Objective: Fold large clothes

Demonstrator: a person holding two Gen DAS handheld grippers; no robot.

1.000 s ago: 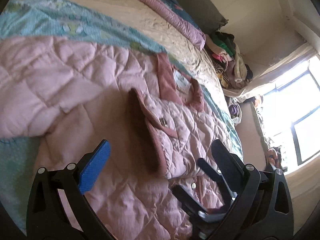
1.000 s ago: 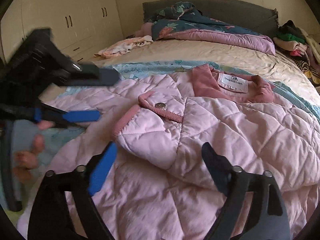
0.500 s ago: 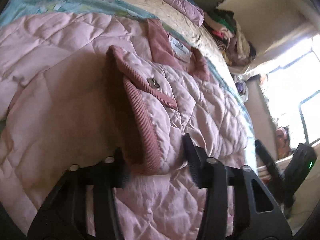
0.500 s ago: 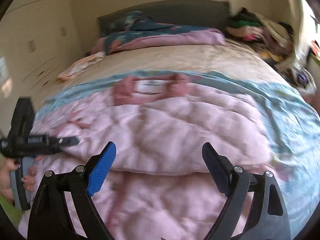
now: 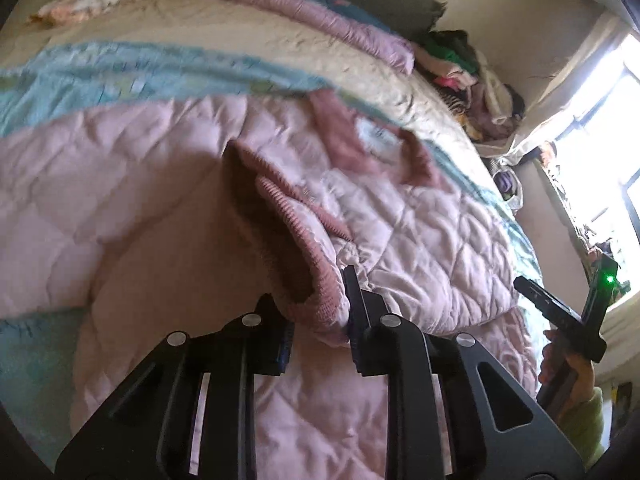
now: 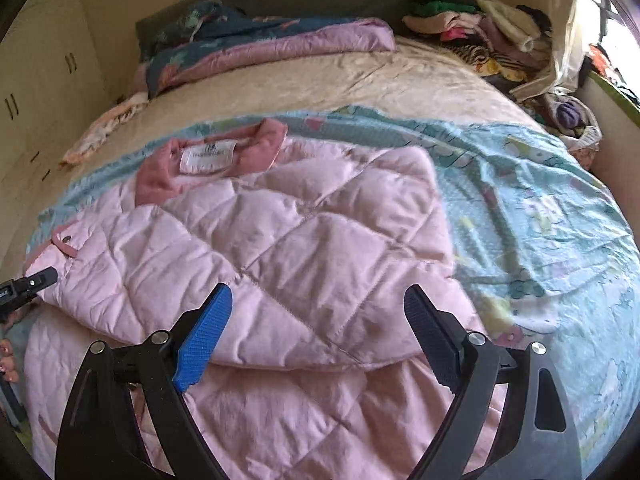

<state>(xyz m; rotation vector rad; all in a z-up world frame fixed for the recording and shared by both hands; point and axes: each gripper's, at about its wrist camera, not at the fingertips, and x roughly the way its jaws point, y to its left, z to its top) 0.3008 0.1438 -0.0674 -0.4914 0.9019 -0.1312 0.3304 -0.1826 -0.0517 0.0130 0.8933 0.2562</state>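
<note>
A pink quilted jacket (image 6: 300,240) lies spread on the bed with its darker pink collar and white label (image 6: 208,156) toward the headboard. One sleeve is folded across the body, and its ribbed cuff (image 5: 304,240) points at me in the left wrist view. My left gripper (image 5: 316,316) is closing, with both pads pressing on that cuff's end. It also shows at the left edge of the right wrist view as the left gripper (image 6: 28,284). My right gripper (image 6: 316,328) hangs open over the folded sleeve's near edge, with nothing between its fingers.
The blue patterned sheet (image 6: 540,220) lies bare to the right of the jacket. A folded quilt (image 6: 272,44) and a pile of clothes (image 6: 480,20) sit at the headboard end. Wardrobe doors (image 6: 40,80) stand on the left, and a bright window (image 5: 600,120) on the right.
My left gripper slid forward onto the sleeve cuff and closed from wide open. My right gripper swung right across the jacket, away from the left one, and stayed open.
</note>
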